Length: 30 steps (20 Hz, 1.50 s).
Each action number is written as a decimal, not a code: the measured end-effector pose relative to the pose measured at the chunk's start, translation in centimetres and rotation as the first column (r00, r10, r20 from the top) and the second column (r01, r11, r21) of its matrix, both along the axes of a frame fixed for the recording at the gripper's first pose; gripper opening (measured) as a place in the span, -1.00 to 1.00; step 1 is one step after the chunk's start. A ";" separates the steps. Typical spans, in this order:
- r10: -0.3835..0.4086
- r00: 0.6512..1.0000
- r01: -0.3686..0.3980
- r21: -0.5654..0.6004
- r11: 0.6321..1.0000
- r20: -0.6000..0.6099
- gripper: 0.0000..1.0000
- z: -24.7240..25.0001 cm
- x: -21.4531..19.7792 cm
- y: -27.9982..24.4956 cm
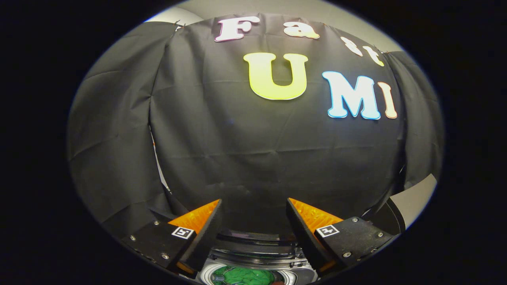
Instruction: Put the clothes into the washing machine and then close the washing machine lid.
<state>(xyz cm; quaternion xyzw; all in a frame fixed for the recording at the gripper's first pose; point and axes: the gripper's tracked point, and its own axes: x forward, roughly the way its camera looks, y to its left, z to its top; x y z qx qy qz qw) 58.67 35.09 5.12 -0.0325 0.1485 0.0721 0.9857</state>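
No readable text; only small square coded markers on both fingers (186, 231).

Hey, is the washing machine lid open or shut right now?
Open: green clothes show inside the washing machine drum, below the open, empty claw.

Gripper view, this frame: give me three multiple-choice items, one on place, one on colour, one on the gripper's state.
1. Where does the clothing lie?
A. Inside the washing machine drum
B. Draped on the wall cloth
C. Pinched between the fingers

2. What colour is that clothing?
A. Red
B. Green
C. White

3. How does the gripper stand?
A. Shut on the clothing
B. Shut on the lid
C. Open, holding nothing

Key: 1 A, it sits within the round drum opening below the fingers. 2 B, the fabric is green. 3 C, a wide empty gap separates the fingers.
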 end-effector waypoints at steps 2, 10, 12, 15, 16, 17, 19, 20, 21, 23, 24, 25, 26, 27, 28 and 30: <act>0.001 0.999 -0.001 -0.007 1.000 -0.041 0.93 -0.9 0.5 0.4; -0.009 0.978 0.016 0.031 0.999 -0.208 0.94 -4.0 0.9 0.9; 0.000 0.971 0.010 0.040 0.999 -0.239 0.95 -4.1 0.5 0.9; 0.013 0.967 -0.001 0.045 0.999 -0.253 0.94 -4.1 0.0 1.0; 0.016 0.965 -0.004 0.048 0.999 -0.262 0.94 -4.0 -0.2 0.9; 0.021 0.960 -0.007 0.050 0.999 -0.278 0.93 -4.1 -0.6 0.9; 0.035 0.957 -0.020 0.053 0.998 -0.288 0.91 -4.1 -1.3 0.9; 0.041 0.958 -0.026 0.056 0.998 -0.285 0.90 -4.1 -1.6 0.9; 0.046 0.960 -0.031 0.059 0.998 -0.276 0.89 -4.1 -1.9 0.9; 0.053 0.965 -0.038 0.061 0.997 -0.256 0.87 -3.9 -2.7 0.9; 0.055 0.967 -0.041 0.061 0.997 -0.249 0.87 -3.9 -3.1 0.9; 0.057 0.969 -0.044 0.061 0.997 -0.240 0.86 -3.8 -3.5 0.9; 0.059 0.971 -0.046 0.060 0.997 -0.233 0.87 -3.9 -3.9 1.0; 0.061 0.972 -0.049 0.059 0.997 -0.226 0.87 -3.9 -4.5 1.0; 0.063 0.973 -0.051 0.060 0.997 -0.222 0.87 -4.0 -4.9 1.0; 0.066 0.975 -0.054 0.059 0.997 -0.211 0.86 -3.9 -5.7 1.1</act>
